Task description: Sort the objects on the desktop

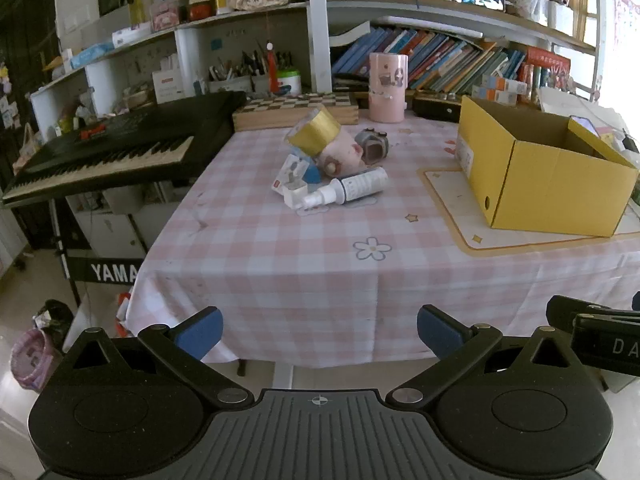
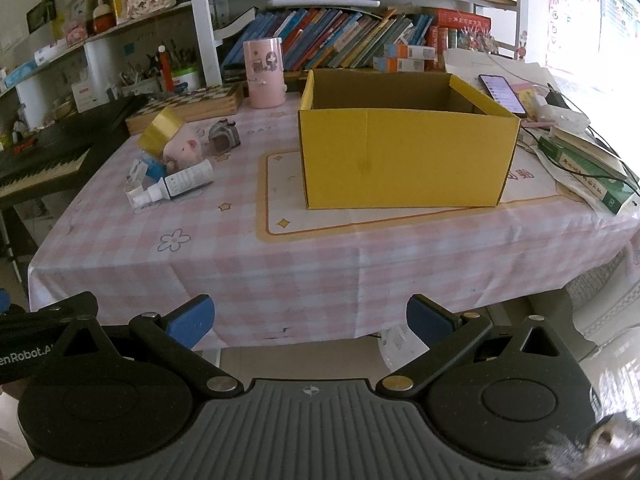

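**Small clutter heaped left of an open box, nothing yet gripped**

The left gripper (image 1: pixel 320 334) and the right gripper (image 2: pixel 311 322) are held off the near edge of the pink checked tablecloth (image 1: pixel 280 264), both spread wide and empty. In the left view the heap lies at twelve o'clock: a gold tape roll (image 1: pixel 316 130), a soft pink plush pig (image 1: pixel 346 156), a white plastic spray bottle (image 1: pixel 348 189) lying on its side, a small grey alarm clock (image 1: pixel 373 145). The open yellow cardboard box (image 2: pixel 404 156) stands at one o'clock in the right view. The bottle is judged light, smooth and apt to roll; a grip across its barrel is advised. The pig should yield when squeezed.
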`<state>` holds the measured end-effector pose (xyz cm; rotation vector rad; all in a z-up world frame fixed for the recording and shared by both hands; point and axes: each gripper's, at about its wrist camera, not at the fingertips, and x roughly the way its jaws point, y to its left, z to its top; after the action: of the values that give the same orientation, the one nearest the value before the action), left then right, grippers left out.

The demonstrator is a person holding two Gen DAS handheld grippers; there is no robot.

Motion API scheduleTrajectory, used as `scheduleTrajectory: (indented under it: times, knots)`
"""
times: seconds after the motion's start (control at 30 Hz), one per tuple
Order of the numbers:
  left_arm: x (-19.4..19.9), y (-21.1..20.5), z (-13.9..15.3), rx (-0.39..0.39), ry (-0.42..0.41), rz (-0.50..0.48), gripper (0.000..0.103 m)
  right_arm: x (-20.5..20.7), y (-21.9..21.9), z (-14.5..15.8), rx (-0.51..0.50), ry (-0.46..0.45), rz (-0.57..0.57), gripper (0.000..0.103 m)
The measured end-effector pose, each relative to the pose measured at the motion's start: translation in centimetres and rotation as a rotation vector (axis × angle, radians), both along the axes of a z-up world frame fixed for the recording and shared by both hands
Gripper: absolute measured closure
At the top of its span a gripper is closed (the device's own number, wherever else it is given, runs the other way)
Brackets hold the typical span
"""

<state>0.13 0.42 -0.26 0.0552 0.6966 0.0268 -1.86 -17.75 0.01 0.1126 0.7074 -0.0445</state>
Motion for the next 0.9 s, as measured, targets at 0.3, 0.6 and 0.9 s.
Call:
scheduleTrajectory:
  times: [0.3,0.6,0.9]
  knots:
    - [0.20,0.43,-0.42,-0.005,0.009,-0.001,0.000,0.23,-0.15,0.06,-0.001,0.005,0.004,0.000]
    - [0.63,0.44,-0.19,-0.007,0.013,-0.002,0.000,0.43,-0.03,0.01,-0.005,0.009,0.005,0.000]
    - [0.61,0.28,-0.03,0.013,0.001,-0.019,0.000,0.66,0.33,-0.16,-0.010,0.000,0.020,0.000]
